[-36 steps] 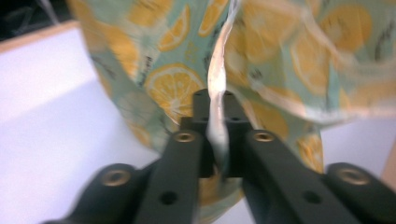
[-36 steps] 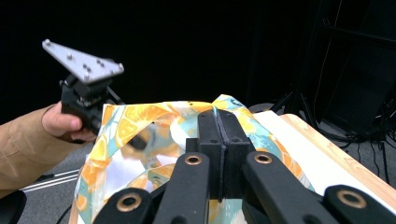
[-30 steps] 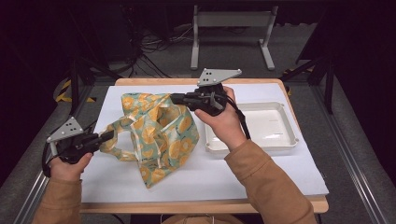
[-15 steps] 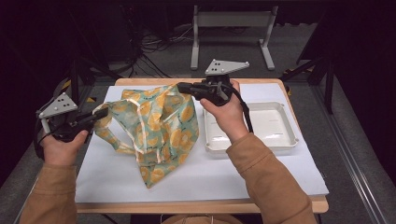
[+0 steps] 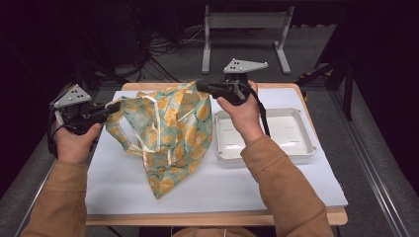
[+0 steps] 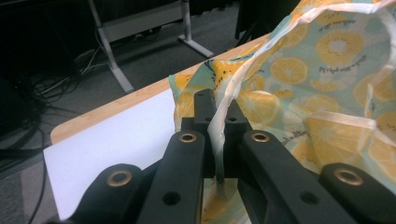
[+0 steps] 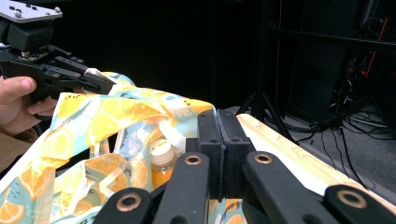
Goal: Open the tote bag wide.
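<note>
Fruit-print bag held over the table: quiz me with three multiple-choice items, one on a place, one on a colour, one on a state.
1. Where does the white tray sit?
A. right of the bag
B. left of it
C. under it

2. What colour is the printed fruit on the bag?
A. red
B. orange-yellow
C. purple

3. How does the left gripper stand?
A. wide open
B. shut on the bag's rim
C. lying on the table

Answers: 1 A, high view shows it bare beside the bag; 2 B, citrus slices; 3 B, pale rim pinched between jaws.
</note>
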`<state>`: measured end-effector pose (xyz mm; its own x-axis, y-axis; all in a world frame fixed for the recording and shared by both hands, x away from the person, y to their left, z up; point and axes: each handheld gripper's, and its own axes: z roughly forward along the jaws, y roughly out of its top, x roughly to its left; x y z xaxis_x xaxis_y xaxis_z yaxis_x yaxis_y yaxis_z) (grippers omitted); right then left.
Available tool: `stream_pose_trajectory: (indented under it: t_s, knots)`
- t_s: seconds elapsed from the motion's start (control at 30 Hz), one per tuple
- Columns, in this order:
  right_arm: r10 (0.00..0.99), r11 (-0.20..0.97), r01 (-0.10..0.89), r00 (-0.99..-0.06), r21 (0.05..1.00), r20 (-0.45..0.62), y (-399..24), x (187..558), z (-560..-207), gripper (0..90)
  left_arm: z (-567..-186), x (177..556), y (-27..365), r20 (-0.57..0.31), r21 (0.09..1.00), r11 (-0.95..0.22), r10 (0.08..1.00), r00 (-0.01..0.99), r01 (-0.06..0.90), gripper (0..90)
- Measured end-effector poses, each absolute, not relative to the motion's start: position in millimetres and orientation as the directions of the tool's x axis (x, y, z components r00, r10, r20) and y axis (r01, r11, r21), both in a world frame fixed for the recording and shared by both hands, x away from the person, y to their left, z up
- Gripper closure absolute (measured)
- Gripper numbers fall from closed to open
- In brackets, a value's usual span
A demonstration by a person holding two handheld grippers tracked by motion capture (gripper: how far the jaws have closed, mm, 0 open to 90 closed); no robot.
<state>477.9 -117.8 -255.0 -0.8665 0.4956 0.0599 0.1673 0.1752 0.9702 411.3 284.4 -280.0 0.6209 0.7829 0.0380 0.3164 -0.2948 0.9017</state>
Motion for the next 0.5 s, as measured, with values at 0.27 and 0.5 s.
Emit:
stream_pose_trajectory:
  t_s: [0.27, 0.5]
  knots:
    - [0.531, 0.18, 0.186, -0.845, 0.966, 0.064, -116, 490, -260, 89.5, -280, 427, 288, 0.029, 0.901, -0.286, 0.789, 0.613, 0.326, 88.2]
    - [0.572, 0.203, 0.218, -0.817, 0.955, 0.065, -109, 503, -271, 89.2, -292, 444, 288, 0.011, 0.891, -0.283, 0.795, 0.606, 0.356, 87.7]
